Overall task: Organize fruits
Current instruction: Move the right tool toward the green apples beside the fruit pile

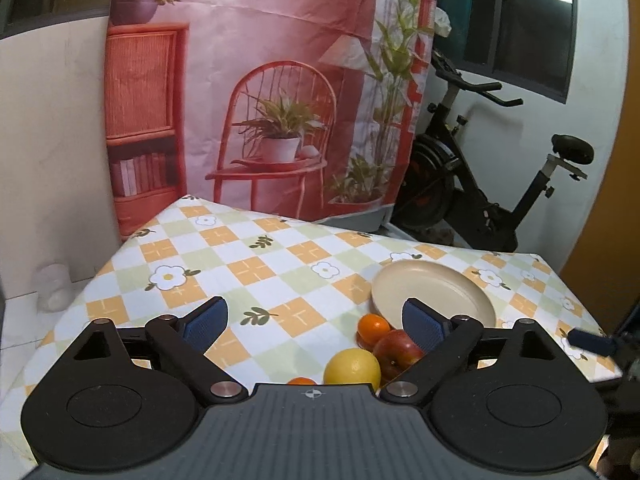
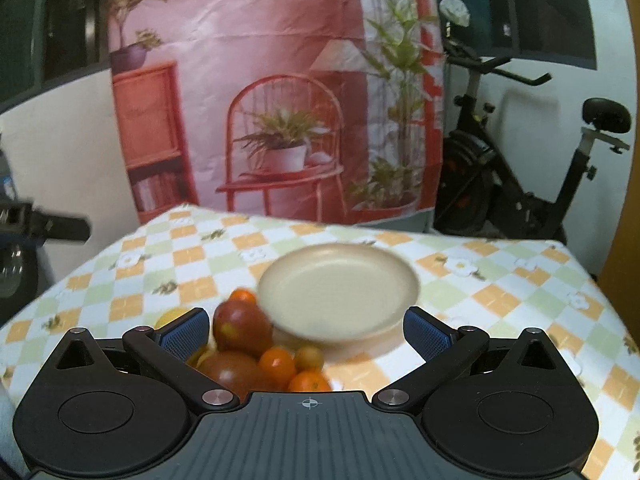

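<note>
A cream plate (image 1: 434,292) lies empty on the checked tablecloth; it also shows in the right wrist view (image 2: 340,288). Fruit sits in a heap just in front of it: a lemon (image 1: 352,366), a red apple (image 1: 396,350), a small orange (image 1: 373,328). In the right wrist view the heap shows two red apples (image 2: 242,326), several small oranges (image 2: 277,364) and a lemon (image 2: 172,316) partly hidden by my left finger. My left gripper (image 1: 316,326) is open and empty, above the table left of the fruit. My right gripper (image 2: 306,334) is open and empty over the heap and plate edge.
The table (image 1: 248,268) has a flowered checked cloth, with its edges close on the left and right. A printed pink backdrop (image 1: 260,80) hangs behind it. An exercise bike (image 1: 480,184) stands at the back right. The other gripper's fingertip (image 1: 592,342) shows at the right edge.
</note>
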The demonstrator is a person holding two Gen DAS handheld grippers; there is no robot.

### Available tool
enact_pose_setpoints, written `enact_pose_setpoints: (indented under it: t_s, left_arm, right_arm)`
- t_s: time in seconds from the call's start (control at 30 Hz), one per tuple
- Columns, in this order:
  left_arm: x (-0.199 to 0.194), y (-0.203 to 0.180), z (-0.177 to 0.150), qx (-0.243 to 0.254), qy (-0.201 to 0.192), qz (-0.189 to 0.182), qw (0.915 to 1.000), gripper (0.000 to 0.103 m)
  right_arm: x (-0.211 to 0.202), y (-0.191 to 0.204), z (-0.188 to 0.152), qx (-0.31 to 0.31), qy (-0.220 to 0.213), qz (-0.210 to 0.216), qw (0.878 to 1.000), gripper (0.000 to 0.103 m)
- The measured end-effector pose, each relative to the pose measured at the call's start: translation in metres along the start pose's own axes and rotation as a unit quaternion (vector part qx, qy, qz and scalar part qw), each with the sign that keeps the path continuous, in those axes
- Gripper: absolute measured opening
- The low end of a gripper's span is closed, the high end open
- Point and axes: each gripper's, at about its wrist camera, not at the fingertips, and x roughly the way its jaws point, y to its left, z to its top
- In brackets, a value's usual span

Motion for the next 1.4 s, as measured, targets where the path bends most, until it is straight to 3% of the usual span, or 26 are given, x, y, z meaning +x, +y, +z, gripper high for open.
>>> enact_pose_setpoints:
  t_s: [0.43, 0.6, 0.87, 1.03, 1.4]
  left_arm:
    - [0.01, -0.012, -0.028, 0.029, 0.022, 0.006, 0.9993, 0.096]
    - [0.012, -0.004, -0.035, -0.003, 0.027, -0.012, 0.9995, 0.093]
    - [0.01, -0.005, -0.044, -0.001, 0.032, 0.004, 0.9995, 0.091]
    - [0.012, -0.007, -0.045, 0.005, 0.055, -0.015, 0.9984, 0.092]
    - [0.008, -0.001, -0.043, 0.014, 0.055, 0.0, 0.9984, 0.092]
  right_arm:
    - [-0.002, -0.009, -0.019, 0.009, 0.006, -0.007, 1.0, 0.103]
    - [-0.001, -0.017, -0.025, 0.022, 0.018, -0.003, 1.0, 0.103]
    - [0.001, -0.026, -0.037, 0.041, 0.052, 0.029, 0.997, 0.103]
    - [-0.001, -0.02, -0.038, 0.024, 0.057, 0.034, 0.997, 0.103]
    - [-0.008, -0.008, -0.032, -0.005, 0.052, 0.07, 0.996, 0.098]
